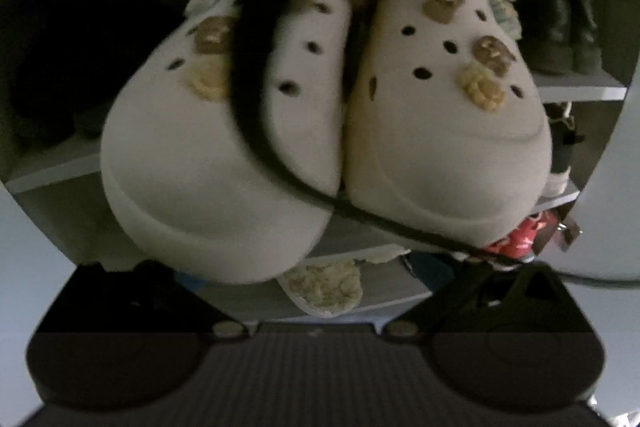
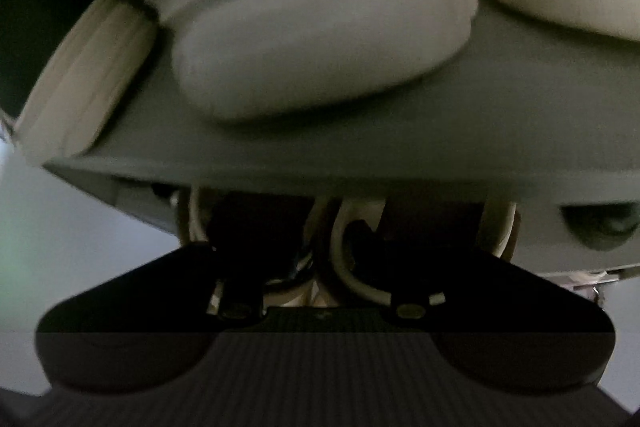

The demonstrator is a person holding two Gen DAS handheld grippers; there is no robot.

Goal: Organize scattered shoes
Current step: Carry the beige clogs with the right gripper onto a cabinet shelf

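Two white clogs with brown straps and charms fill the left wrist view, one clog [image 1: 192, 155] on the left and the other [image 1: 444, 131] on the right, toes toward me. A dark band [image 1: 256, 75] runs across the left clog. My left gripper [image 1: 320, 279] hangs open below their toes, with nothing between its fingers. In the right wrist view the clogs' heel openings [image 2: 420, 227] show under a shelf edge. My right gripper [image 2: 288, 251] is closed in on their white heel rims. One black finger [image 2: 360, 231] reaches into the right clog.
A grey shoe rack stands behind, with black boots [image 1: 560, 27], a red shoe [image 1: 516, 239] and a fuzzy slipper [image 1: 324, 283] on its shelves. White sneakers [image 2: 320, 27] sit on the shelf [image 2: 360, 155] above the clogs. The rack's side panel [image 1: 624, 147] is close on the right.
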